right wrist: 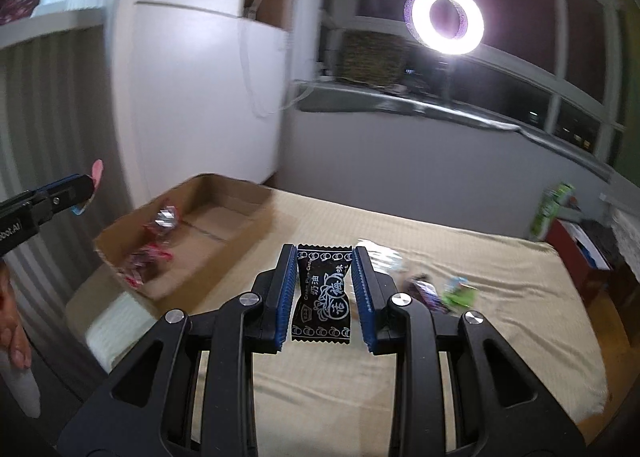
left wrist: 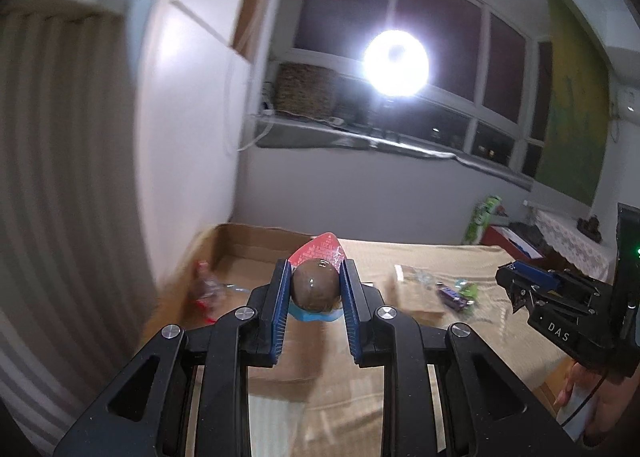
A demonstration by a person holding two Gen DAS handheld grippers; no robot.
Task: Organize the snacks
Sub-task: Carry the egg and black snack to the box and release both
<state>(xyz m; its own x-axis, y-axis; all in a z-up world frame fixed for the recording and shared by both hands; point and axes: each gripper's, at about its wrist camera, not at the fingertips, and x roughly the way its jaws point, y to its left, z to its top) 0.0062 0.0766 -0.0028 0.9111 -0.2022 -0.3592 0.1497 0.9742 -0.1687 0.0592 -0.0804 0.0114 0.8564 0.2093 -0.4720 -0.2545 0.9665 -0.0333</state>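
Note:
My left gripper (left wrist: 315,283) is shut on a round brown snack in a clear wrapper with a red end (left wrist: 315,285), held above the near side of a cardboard box (left wrist: 256,247). It also shows at the left edge of the right wrist view (right wrist: 86,187). My right gripper (right wrist: 324,285) is shut on a black plum candy packet (right wrist: 323,293), held above the beige cloth (right wrist: 460,337). The box (right wrist: 224,225) holds several red and silver wrapped snacks (right wrist: 154,249). More loose snacks, purple (right wrist: 426,291) and green (right wrist: 460,293), lie on the cloth to the right.
A white cabinet (right wrist: 192,97) stands behind the box. A ring light (right wrist: 446,19) glares from the windowsill. A green packet (right wrist: 552,209) and a red box (right wrist: 576,245) sit at the far right. The right gripper body (left wrist: 560,297) shows at the right of the left wrist view.

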